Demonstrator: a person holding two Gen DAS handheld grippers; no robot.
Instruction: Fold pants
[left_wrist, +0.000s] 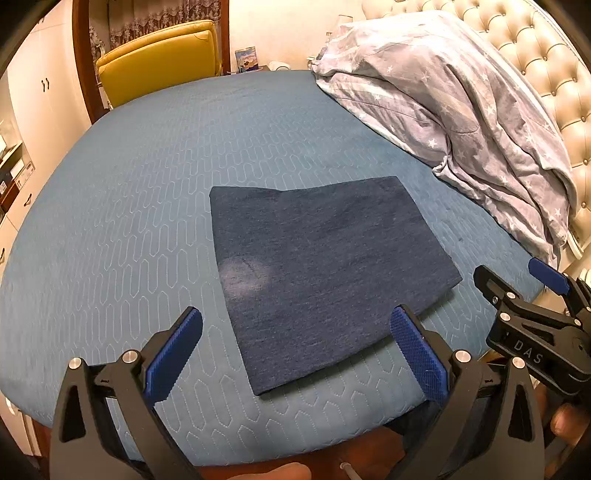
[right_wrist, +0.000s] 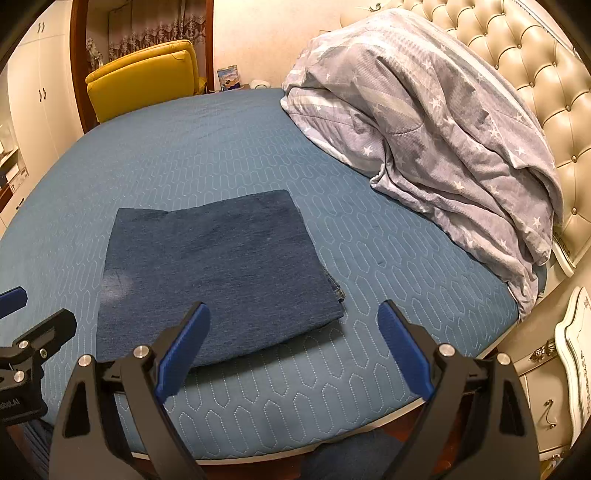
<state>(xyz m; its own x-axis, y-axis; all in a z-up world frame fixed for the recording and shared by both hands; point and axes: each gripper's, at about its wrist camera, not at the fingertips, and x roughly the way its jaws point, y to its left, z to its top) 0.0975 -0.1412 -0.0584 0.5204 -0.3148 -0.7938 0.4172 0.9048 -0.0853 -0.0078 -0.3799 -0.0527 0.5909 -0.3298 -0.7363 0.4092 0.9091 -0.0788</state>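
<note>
— Pants (left_wrist: 325, 273) are lying folded into a flat dark-blue rectangle on the bed (left_wrist: 129, 192), near its front edge.
— Tools gripping anything?
— Neither: left tool (left_wrist: 295, 343) and right tool (right_wrist: 293, 332) are both hanging spread wide, empty, just short of the cloth. Folding is looking finished.

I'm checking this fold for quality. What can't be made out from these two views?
- Pants: underside and inner layers, hidden by the top layer, both views.
- Box beyond the bed: print too small.
- Right tool: cut off at the edge, left wrist view.
</note>
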